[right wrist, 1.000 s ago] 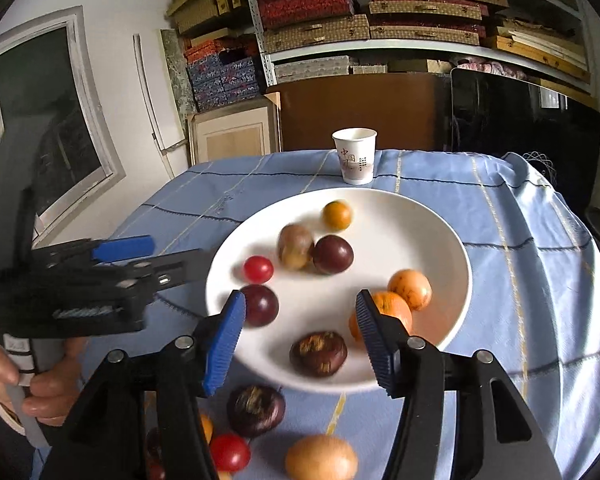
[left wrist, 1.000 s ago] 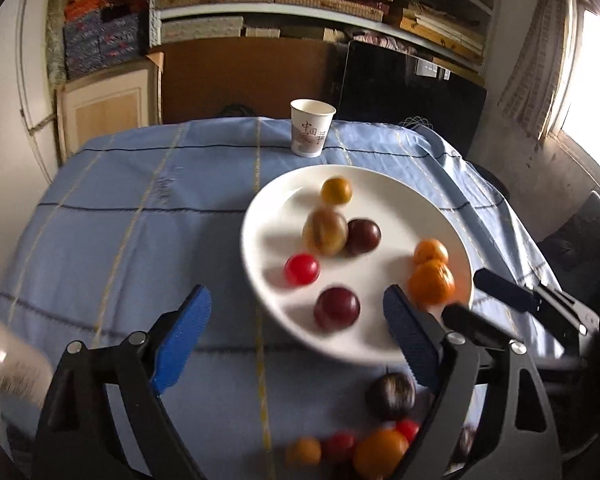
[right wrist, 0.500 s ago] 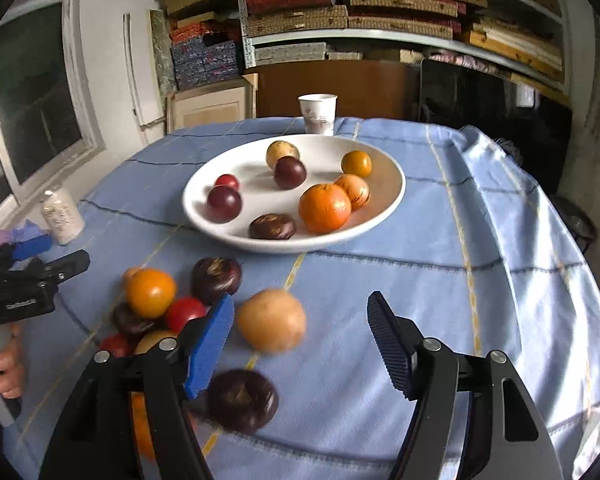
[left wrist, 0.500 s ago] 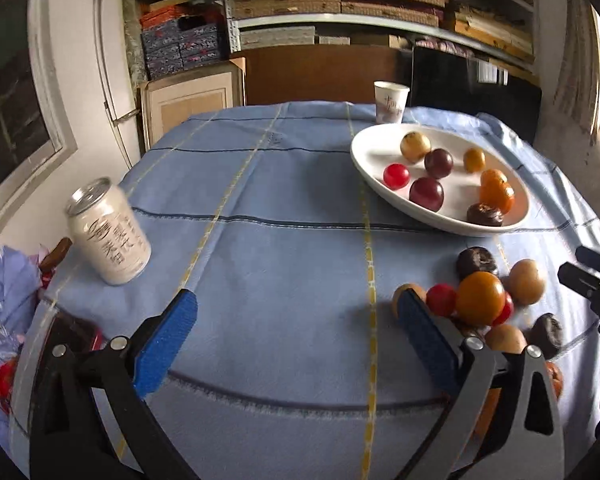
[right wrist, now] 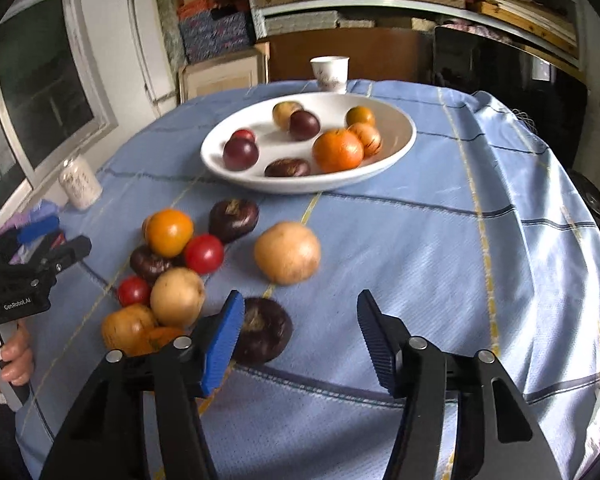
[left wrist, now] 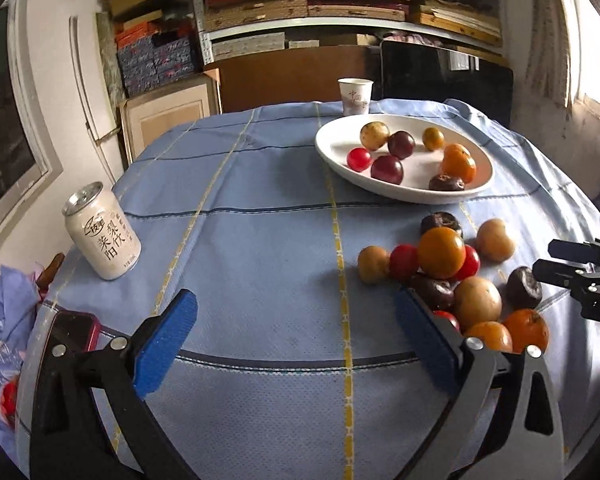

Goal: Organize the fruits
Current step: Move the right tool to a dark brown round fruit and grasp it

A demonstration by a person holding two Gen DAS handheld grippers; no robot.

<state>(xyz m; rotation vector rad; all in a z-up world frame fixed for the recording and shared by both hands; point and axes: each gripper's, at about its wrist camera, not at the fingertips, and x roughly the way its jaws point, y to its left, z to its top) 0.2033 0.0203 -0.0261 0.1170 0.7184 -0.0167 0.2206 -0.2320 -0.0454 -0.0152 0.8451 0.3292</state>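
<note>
A white plate [left wrist: 328,151] [right wrist: 396,148] holds several fruits, among them an orange [right wrist: 337,150] and a dark plum [right wrist: 240,153]. A pile of loose fruits [left wrist: 448,276] [right wrist: 168,264] lies on the blue tablecloth in front of it: oranges, red tomatoes, tan and dark purple fruits. A tan fruit [right wrist: 287,252] and a dark fruit [right wrist: 262,335] lie apart from the pile. My left gripper [left wrist: 296,340] is open and empty, left of the pile. My right gripper [right wrist: 300,332] is open and empty, with the dark fruit beside its left finger.
A white drink can [left wrist: 102,232] [right wrist: 79,184] stands at the table's left. A paper cup [left wrist: 354,96] [right wrist: 329,73] stands behind the plate. A red phone [left wrist: 70,334] lies at the near left edge. Shelves and boxes fill the back wall.
Both grippers have drawn back from the plate toward the near table edge. The loose fruit pile has come closer in both views.
</note>
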